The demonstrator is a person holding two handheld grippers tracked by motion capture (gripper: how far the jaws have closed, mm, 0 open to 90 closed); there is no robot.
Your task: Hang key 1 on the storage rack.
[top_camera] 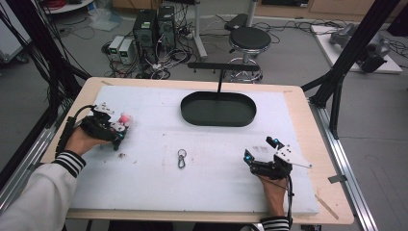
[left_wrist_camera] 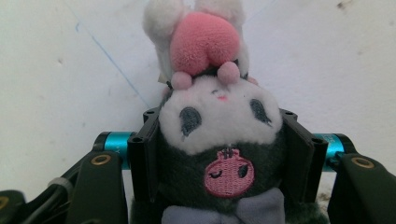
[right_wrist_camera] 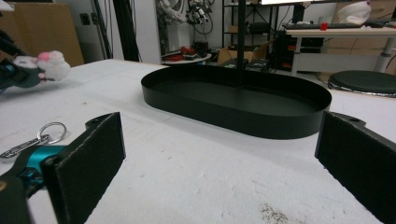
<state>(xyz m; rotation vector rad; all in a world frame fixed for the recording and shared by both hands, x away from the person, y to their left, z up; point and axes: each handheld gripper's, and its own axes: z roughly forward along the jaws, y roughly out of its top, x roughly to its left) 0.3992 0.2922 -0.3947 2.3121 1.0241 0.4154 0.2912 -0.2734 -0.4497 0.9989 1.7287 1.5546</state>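
A plush toy [left_wrist_camera: 219,140] is pinched between the jaws of the left gripper [top_camera: 107,126] at the table's [top_camera: 202,192] left edge. The right gripper [top_camera: 264,161] is held spread wide, empty, near the black tray [right_wrist_camera: 243,105] and keyring [top_camera: 182,158]. No writing can be read

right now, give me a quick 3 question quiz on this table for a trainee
1. True or false: the left gripper is shut on the plush toy.
2. What lies on the white mat between the two grippers? A) keyring clip B) spoon C) battery
3. Fill in: the right gripper has its jaws ____ and faces the black oval tray.

Key: 1 true. 2 A, the keyring clip. 3 open, with nothing between them.
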